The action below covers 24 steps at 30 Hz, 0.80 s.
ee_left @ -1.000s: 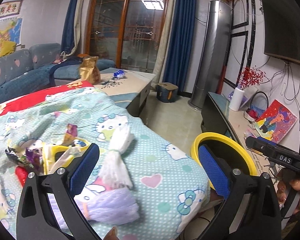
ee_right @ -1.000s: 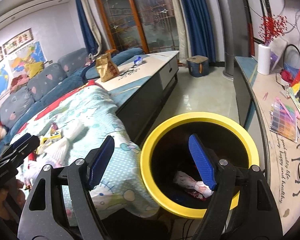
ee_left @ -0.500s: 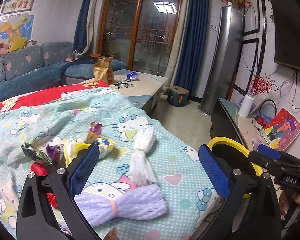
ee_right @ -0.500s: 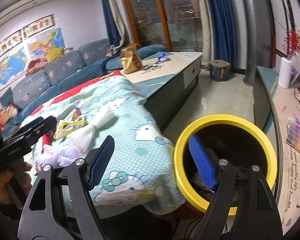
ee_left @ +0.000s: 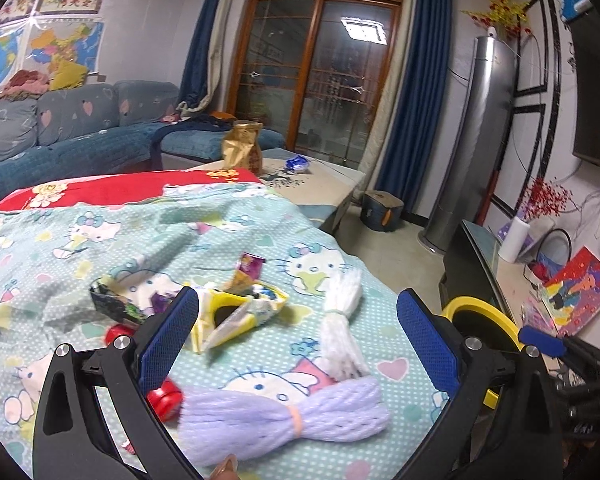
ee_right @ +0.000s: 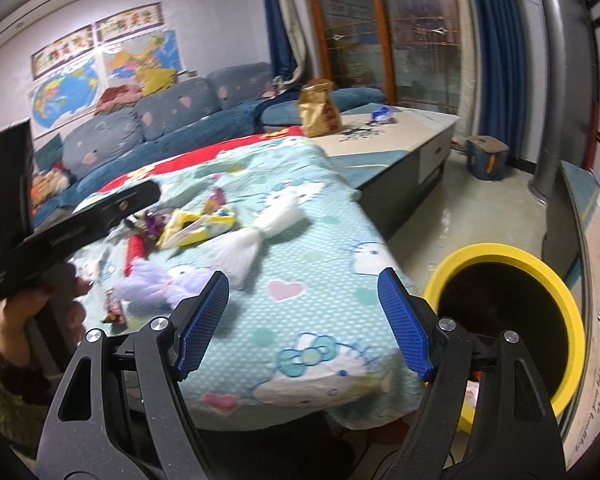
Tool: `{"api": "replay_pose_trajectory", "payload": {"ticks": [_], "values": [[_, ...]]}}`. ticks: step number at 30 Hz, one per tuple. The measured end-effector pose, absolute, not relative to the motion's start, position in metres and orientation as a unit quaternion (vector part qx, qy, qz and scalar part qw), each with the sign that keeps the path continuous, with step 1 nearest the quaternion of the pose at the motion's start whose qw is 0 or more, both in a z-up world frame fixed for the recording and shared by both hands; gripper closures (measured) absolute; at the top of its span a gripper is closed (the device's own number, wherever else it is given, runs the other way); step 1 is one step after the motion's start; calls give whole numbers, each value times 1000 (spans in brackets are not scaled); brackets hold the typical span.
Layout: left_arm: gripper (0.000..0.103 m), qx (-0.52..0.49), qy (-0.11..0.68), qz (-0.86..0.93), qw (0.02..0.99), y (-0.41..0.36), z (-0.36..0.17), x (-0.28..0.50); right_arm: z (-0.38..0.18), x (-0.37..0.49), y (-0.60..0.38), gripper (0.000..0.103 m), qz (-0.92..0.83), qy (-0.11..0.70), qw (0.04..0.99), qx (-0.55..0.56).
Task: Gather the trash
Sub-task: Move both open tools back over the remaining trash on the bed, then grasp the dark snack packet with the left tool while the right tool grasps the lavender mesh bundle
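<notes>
Trash lies on the Hello Kitty cloth (ee_left: 228, 240): a lilac foam net (ee_left: 284, 420), a white foam net (ee_left: 340, 320), a yellow wrapper (ee_left: 236, 316), a purple wrapper (ee_left: 250, 266), a dark wrapper (ee_left: 112, 304) and a red piece (ee_left: 164, 398). My left gripper (ee_left: 298, 342) is open and empty above the lilac net. My right gripper (ee_right: 302, 320) is open and empty over the cloth's front edge, left of the yellow-rimmed bin (ee_right: 512, 320). The nets also show in the right wrist view: lilac net (ee_right: 156, 284), white net (ee_right: 252, 240).
A low table (ee_left: 316, 188) behind the cloth carries a gold bag (ee_left: 242, 146) and a blue wrapper (ee_left: 298, 164). A blue sofa (ee_left: 60, 140) stands at the left. A TV bench (ee_left: 500, 280) with papers runs along the right wall. The bin (ee_left: 480, 320) sits between.
Both grippers have swung left, away from the bin and over the cloth. The bin has slid to the right edge of each view. More trash has come into sight. Both grippers stay open.
</notes>
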<state>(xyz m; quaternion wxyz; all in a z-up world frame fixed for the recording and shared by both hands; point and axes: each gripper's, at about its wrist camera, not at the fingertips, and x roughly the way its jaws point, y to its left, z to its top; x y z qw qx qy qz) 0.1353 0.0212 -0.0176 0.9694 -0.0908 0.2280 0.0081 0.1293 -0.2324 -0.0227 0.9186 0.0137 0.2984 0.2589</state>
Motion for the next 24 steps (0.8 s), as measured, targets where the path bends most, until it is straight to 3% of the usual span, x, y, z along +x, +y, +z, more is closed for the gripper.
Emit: {"api": "replay_pose_trajectory", "payload": {"ticks": [24], "values": [[7,-157,231,106,954,116,-30,125,-43,127,-145,34,346,337,874,-46]]}}
